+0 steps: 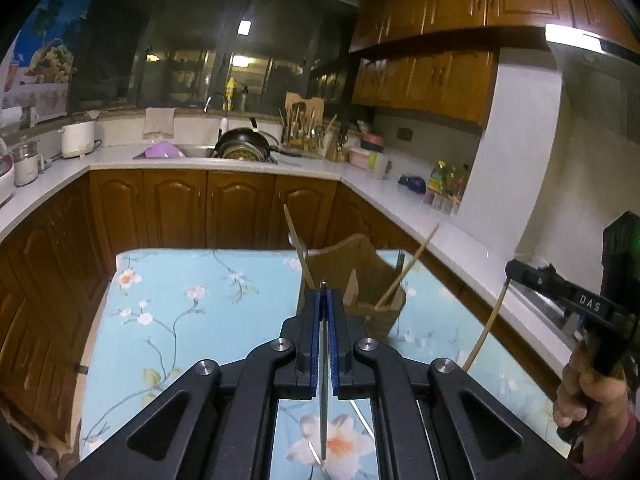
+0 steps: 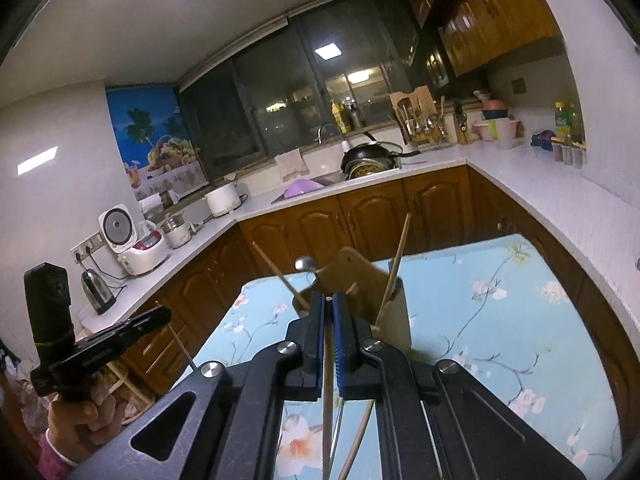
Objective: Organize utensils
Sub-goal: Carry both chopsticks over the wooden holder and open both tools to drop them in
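Observation:
A tan wooden utensil holder [image 1: 360, 280] stands on the floral blue tablecloth [image 1: 192, 320] and holds two wooden chopsticks [image 1: 408, 268]. My left gripper [image 1: 325, 292] is shut on a thin metal utensil [image 1: 323, 400], held above the table in front of the holder. My right gripper [image 2: 329, 300] is shut on a wooden chopstick [image 2: 328, 400] in front of the holder [image 2: 360, 280]. The right gripper also shows in the left wrist view [image 1: 516, 270] with the chopstick [image 1: 486, 328] hanging down. A metal spoon end [image 2: 303, 264] sticks up by the holder.
White counters [image 1: 400, 196] and brown cabinets [image 1: 200, 208] surround the table. A sink with a black pan [image 1: 244, 140] is at the back. Rice cookers and a kettle [image 2: 98, 288] stand on the left counter. More thin utensils [image 2: 356, 440] lie on the cloth below my right gripper.

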A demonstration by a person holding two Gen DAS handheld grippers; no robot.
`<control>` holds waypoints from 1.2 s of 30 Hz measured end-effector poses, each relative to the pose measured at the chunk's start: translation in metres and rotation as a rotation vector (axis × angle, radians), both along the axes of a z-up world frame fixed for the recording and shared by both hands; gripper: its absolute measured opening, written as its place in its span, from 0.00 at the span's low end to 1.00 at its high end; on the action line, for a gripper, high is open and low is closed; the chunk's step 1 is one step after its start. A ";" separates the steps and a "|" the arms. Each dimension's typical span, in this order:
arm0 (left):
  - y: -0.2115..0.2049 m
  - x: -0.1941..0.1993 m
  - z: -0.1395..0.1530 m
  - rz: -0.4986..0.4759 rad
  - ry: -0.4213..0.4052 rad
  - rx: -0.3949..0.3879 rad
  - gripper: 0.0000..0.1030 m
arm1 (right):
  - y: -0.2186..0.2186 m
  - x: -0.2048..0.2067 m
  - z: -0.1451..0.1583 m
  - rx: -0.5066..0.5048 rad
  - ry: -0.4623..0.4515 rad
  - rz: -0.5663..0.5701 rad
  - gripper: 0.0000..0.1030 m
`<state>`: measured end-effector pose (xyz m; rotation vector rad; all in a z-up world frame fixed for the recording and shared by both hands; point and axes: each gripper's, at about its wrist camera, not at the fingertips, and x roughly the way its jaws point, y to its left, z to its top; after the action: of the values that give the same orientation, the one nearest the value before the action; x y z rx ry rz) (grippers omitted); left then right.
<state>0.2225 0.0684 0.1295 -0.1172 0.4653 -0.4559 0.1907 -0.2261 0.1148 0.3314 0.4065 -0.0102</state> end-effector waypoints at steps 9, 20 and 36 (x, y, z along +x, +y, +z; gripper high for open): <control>-0.007 0.039 0.027 0.025 -0.104 -0.069 0.02 | -0.018 0.028 0.044 -0.022 -0.122 -0.071 0.04; -0.044 0.107 0.017 0.071 -0.212 -0.086 0.02 | -0.026 0.081 0.068 -0.115 -0.215 -0.146 0.04; -0.102 0.148 -0.072 0.110 -0.127 -0.028 0.02 | -0.033 0.108 -0.018 -0.109 -0.093 -0.171 0.04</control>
<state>0.3702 -0.0333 0.0577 -0.1392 0.3266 -0.3593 0.2985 -0.2591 0.0972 0.2575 0.2829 -0.1832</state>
